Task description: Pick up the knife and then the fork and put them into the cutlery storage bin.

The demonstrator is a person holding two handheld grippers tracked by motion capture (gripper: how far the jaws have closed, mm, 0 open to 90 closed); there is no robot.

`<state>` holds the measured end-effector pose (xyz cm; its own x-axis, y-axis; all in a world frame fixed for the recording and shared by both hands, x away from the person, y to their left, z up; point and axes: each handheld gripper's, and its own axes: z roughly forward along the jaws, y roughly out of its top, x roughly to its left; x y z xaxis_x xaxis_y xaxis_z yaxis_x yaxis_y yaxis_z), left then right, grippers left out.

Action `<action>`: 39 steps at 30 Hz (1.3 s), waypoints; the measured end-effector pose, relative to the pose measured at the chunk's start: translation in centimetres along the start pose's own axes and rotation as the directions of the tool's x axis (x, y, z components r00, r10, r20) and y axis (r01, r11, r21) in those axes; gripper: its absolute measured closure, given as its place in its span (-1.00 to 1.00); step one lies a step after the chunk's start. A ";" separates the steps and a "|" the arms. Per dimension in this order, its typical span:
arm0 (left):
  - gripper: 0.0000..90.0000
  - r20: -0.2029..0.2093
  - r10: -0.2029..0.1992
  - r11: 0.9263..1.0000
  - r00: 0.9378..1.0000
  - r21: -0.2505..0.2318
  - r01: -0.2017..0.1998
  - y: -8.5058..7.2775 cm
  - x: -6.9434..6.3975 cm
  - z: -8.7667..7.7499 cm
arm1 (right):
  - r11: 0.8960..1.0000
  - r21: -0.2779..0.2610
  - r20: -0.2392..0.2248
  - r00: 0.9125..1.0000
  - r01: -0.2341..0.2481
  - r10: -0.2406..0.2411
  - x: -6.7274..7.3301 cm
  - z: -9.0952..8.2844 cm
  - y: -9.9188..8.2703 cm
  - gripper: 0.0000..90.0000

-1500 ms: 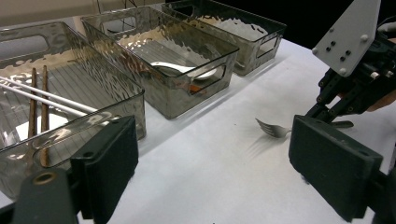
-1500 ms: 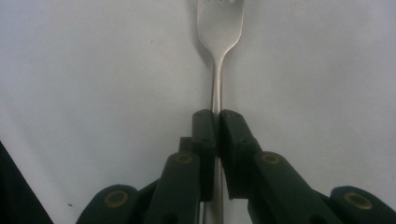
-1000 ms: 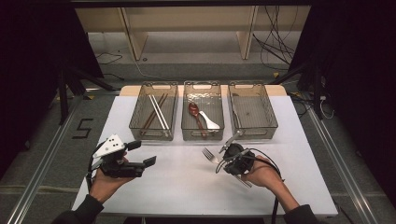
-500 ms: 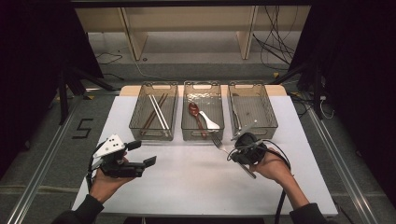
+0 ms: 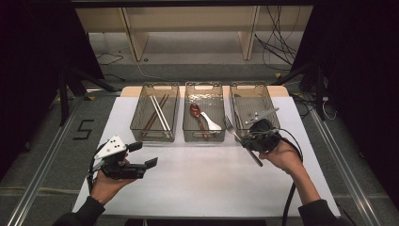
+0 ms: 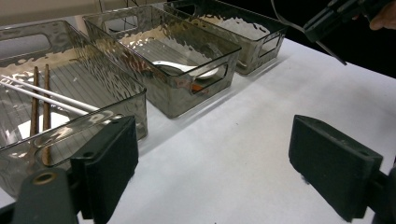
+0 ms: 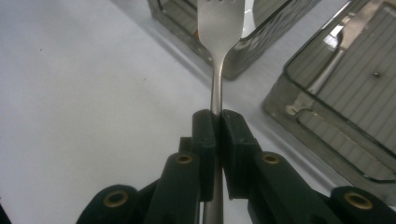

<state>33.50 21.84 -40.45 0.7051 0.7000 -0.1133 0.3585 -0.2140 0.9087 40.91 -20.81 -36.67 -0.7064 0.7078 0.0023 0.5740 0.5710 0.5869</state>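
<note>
Nearest the person, the left gripper (image 5: 141, 157) hangs over the white table (image 5: 197, 183) on its left side, its jaws spread wide with nothing between them; in the left gripper view bare tabletop lies between the two black pads (image 6: 109, 163).

Further in, on the right side, the right gripper (image 5: 248, 140) has its jaws pressed together on the handle of a metal fork (image 7: 218, 28), pinching it just below the neck. The fork is clear of the table, its tines pointing toward the gap between the middle and right bins.

Beyond stand three clear bins in a row. The left bin (image 5: 137, 126) holds chopsticks (image 5: 158, 113), the middle bin (image 5: 203, 137) a red spoon (image 5: 196, 112) and a white spoon (image 5: 210, 122), and the right bin (image 5: 244, 87) metal cutlery (image 5: 261, 114).
</note>
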 end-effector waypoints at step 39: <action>-0.66 -0.001 0.000 1.000 1.000 0.000 0.000 -0.1 0.0 0.1 | 0.964 -0.157 0.137 0.962 -0.213 0.235 -8.3 -1.3 5.8 0.89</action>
<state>33.53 21.83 -40.53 0.7045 0.7005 -0.1134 0.3589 -0.2138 0.9086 49.58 -23.93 -32.21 -0.4880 0.8723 0.0289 0.6392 0.3347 0.6924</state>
